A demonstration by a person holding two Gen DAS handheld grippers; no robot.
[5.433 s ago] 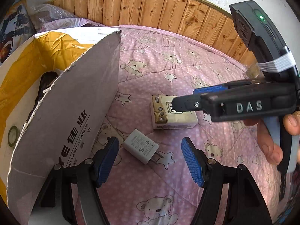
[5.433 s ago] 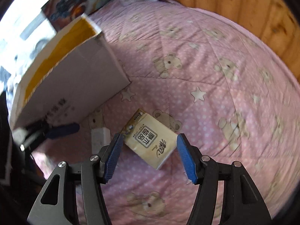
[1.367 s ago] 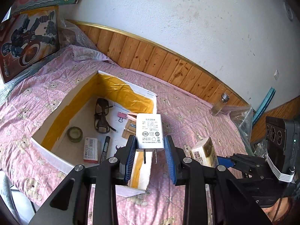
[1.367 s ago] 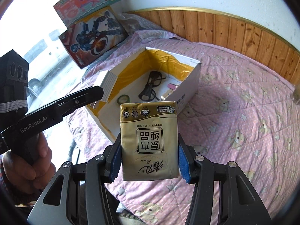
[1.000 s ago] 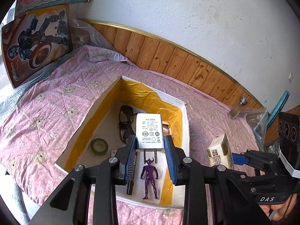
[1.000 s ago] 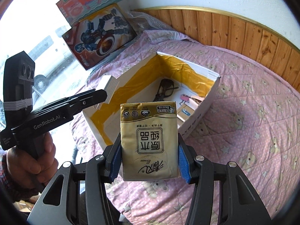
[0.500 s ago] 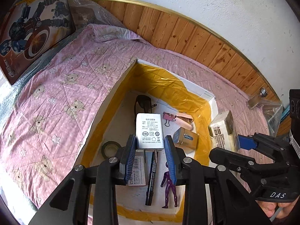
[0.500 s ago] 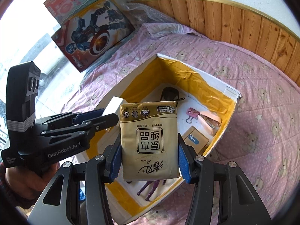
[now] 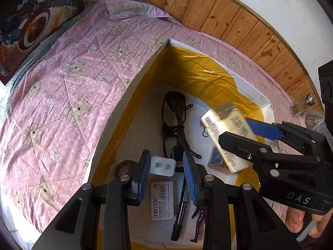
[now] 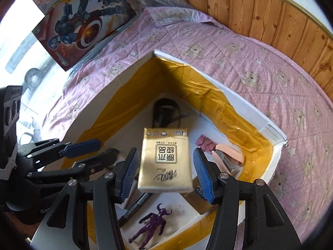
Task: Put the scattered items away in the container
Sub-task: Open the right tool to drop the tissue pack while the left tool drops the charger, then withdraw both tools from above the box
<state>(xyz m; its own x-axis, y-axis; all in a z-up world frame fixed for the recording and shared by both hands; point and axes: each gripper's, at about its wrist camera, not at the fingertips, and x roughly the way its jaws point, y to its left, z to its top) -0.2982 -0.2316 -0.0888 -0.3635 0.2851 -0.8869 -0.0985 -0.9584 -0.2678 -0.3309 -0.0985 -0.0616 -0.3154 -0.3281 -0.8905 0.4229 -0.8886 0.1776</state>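
Box: my cardboard box, yellow tape inside, sits on the pink bear quilt; both tongs hang over its opening.
Left gripper: I see its blue pads apart, clear of the white charger; half a second ago they clamped it.
Charger: prong face toward the lens, low in the box above the staples packet, just beside the black marker; whether it has landed, I cannot tell.
Right gripper: pads spread, gaps on both sides of the gold tissue pack; earlier they pinched it.
Tissue pack: blurred, over the box floor, loose between my pads.
Box contents: sunglasses, purple figure, pink stapler, tape roll.
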